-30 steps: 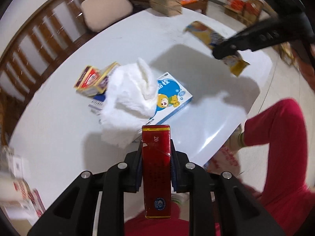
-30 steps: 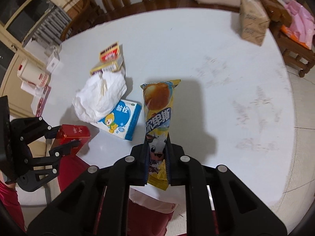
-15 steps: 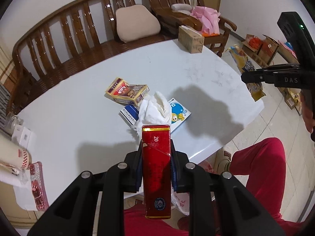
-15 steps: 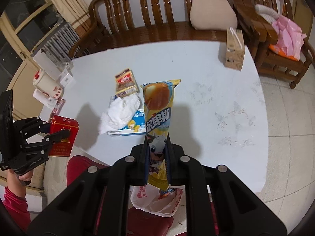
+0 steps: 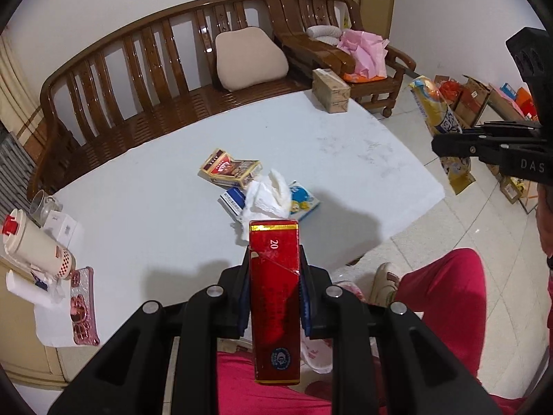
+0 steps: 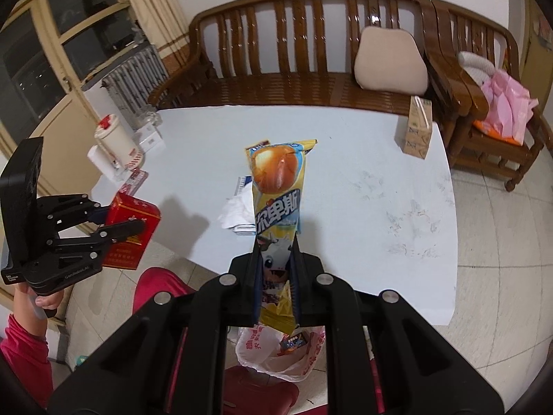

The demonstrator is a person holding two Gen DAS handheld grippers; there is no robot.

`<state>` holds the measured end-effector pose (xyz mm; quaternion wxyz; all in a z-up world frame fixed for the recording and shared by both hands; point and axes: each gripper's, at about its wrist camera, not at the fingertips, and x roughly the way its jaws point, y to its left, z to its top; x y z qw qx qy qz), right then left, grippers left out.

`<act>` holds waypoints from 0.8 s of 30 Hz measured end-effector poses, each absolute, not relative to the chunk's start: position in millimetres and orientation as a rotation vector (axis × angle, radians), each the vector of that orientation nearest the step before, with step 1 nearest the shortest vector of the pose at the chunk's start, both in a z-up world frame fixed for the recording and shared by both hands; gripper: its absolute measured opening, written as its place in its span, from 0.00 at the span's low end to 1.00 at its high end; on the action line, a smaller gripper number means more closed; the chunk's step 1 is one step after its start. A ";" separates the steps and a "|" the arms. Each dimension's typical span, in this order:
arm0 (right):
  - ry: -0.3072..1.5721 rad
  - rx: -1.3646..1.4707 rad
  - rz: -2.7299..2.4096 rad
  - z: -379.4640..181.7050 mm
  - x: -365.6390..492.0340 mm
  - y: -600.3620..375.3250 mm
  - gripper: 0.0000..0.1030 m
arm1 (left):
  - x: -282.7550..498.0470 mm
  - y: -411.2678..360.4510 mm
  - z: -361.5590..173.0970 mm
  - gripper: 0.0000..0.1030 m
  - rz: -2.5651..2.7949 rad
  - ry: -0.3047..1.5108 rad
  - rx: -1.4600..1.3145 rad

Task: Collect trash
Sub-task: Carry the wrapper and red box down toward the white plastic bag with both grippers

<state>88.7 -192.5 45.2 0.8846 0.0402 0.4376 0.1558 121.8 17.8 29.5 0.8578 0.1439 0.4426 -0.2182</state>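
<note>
The left gripper [image 5: 274, 297] pinched a flat red cardboard cigarette box [image 5: 274, 294] edgewise between its two pads, the box standing lengthwise along the fingers and held in the air off the near edge of the white desk [image 5: 155, 214]. The right gripper [image 6: 276, 276] pinched the lower part of a long yellow plastic ice-cream wrapper [image 6: 278, 190], whose printed upper end rose above the pads and whose crumpled tail hung below them. Both grippers were raised clear of the desk surface, near its front edge. Below the right gripper a white plastic bag with red print [image 6: 276, 352] stood open on the floor, some wrappers visible inside. On the desk lay a crumpled white tissue [image 5: 266, 195] resting over a blue-and-white carton with a cartoon figure [image 5: 304, 200], and just beside them a red-and-yellow cardboard packet [image 5: 230, 171]. A brown cardboard box [image 5: 330, 90] stood at the far corner of the desk, well apart from the pile. A brown wooden slatted bench [image 5: 138, 79] with a beige cushion [image 5: 249, 57] stood behind the desk.
</note>
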 end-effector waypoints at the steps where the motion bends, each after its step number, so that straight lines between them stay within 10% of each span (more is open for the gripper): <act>1: 0.906 0.074 0.331 47.6 83.0 -189.2 0.13 | 117.9 18.2 30.7 0.21 -0.452 0.925 0.305; 24: 0.966 -0.052 0.433 7.4 -10.3 -128.1 0.13 | 33.2 11.4 -8.2 0.21 -0.448 0.935 0.350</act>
